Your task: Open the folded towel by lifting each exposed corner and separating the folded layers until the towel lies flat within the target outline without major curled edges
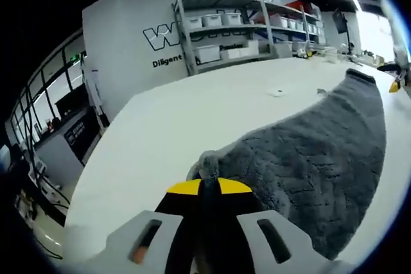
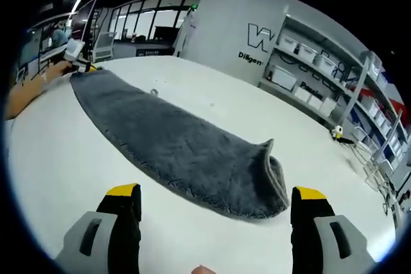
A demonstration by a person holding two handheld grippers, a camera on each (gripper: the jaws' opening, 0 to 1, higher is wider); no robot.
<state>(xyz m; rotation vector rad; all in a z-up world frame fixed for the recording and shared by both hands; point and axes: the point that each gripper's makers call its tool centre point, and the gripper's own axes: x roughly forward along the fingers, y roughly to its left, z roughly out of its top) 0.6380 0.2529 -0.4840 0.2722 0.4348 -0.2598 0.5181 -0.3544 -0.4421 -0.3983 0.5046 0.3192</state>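
A grey towel (image 1: 308,152) lies stretched in a long band across the white table (image 1: 160,139). My left gripper (image 1: 209,187) is shut on one of its end corners, which bunches up between the yellow tips. At the far end of the band, my right gripper (image 1: 393,83) shows at the picture's edge. In the right gripper view the towel (image 2: 186,145) runs away from me, and its near end has a flap (image 2: 270,162) curled upward. My right gripper (image 2: 216,194) stands open just short of that end, nothing between the jaws. The left gripper (image 2: 83,65) holds the far corner.
Metal shelves with white bins (image 1: 244,24) stand beyond the table and appear again (image 2: 321,68) on the right. A small white object (image 1: 276,92) lies on the table near the towel. A person's arm (image 2: 26,101) reaches in from the left. The table (image 2: 58,152) is bare around the towel.
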